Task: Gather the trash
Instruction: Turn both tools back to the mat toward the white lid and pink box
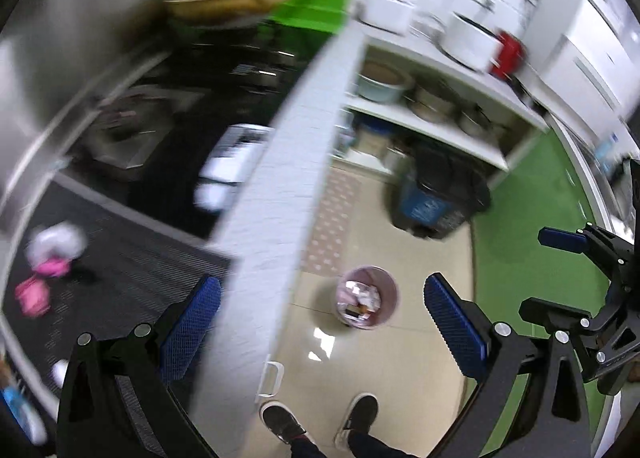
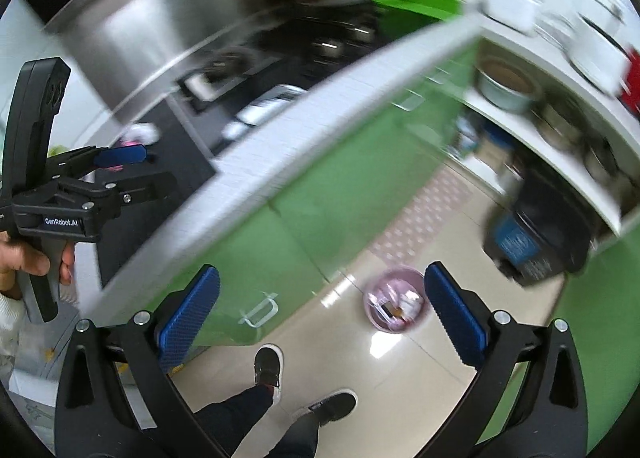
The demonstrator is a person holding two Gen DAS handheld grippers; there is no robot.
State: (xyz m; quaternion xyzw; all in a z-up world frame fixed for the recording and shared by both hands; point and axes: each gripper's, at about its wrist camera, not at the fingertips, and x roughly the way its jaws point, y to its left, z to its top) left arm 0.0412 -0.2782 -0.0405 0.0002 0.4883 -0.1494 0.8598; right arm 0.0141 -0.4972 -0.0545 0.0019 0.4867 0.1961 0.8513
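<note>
Pink scraps [image 1: 42,278] lie on the dark worktop [image 1: 132,270] at far left; pink waste bin [image 1: 367,297] stands on the floor at lower centre. Left hand-held gripper [image 1: 322,328] and right hand-held gripper [image 2: 322,322] both gape wide, holding nothing. Risk: heavy motion blur suggests fast swinging, so a reach could miss the scraps or clip the worktop edge.

**Readable text: one item**

"GenRobot.AI", white letters on the black plastic body of the left gripper [image 2: 120,170], seen in right wrist view. Label on the blue-and-black bin [image 2: 520,242] on the floor: too blurred to read.
</note>
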